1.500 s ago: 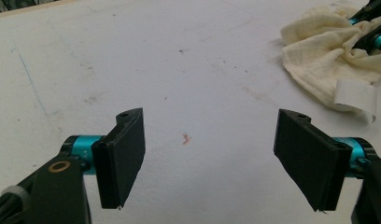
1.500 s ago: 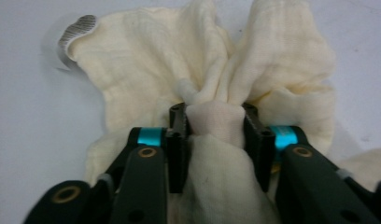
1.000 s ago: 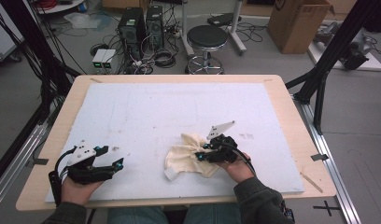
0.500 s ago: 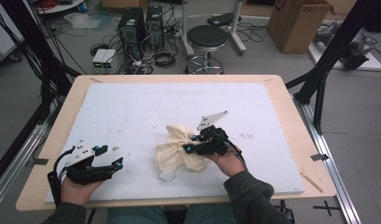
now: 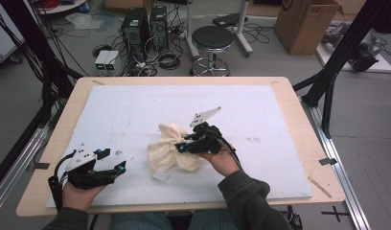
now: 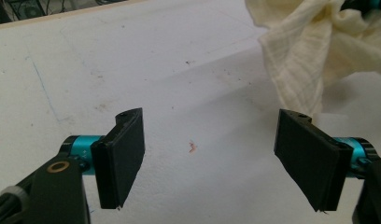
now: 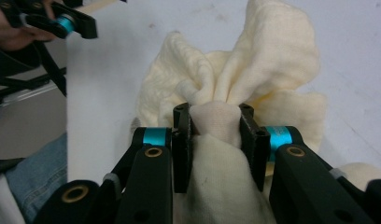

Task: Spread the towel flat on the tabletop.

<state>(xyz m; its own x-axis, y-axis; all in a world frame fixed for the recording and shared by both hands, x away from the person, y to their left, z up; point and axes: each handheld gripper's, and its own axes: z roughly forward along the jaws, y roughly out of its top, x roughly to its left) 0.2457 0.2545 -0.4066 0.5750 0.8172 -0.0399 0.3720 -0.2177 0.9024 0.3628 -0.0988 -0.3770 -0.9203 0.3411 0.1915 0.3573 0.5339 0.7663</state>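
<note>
Pinching a bunched fold of the cream cloth (image 5: 172,148), the right tongs (image 5: 183,144) are closed on it near the middle of the counter (image 5: 289,96). In the right gripper view the two black jaws press a thick wad of the fabric (image 7: 216,122) between them, with more of it billowing up beyond the jaws and hanging down in front of them. From the high view the cloth looks gathered and crumpled, part of it lifted toward the jaws, the rest resting on the white mat (image 5: 136,110) that covers the counter, somewhat toward the person's edge.

The left tongs (image 5: 116,160) sit well apart from the cloth, near the front left corner of the mat, held low in the left hand (image 5: 81,194). Their jaws stand wide open with nothing between them; in the left gripper view (image 6: 209,158) bare mat shows in the gap, marked by a small reddish speck (image 6: 192,147), and a hanging edge of the cloth (image 6: 310,56) appears beyond the far jaw at the upper right.
</note>
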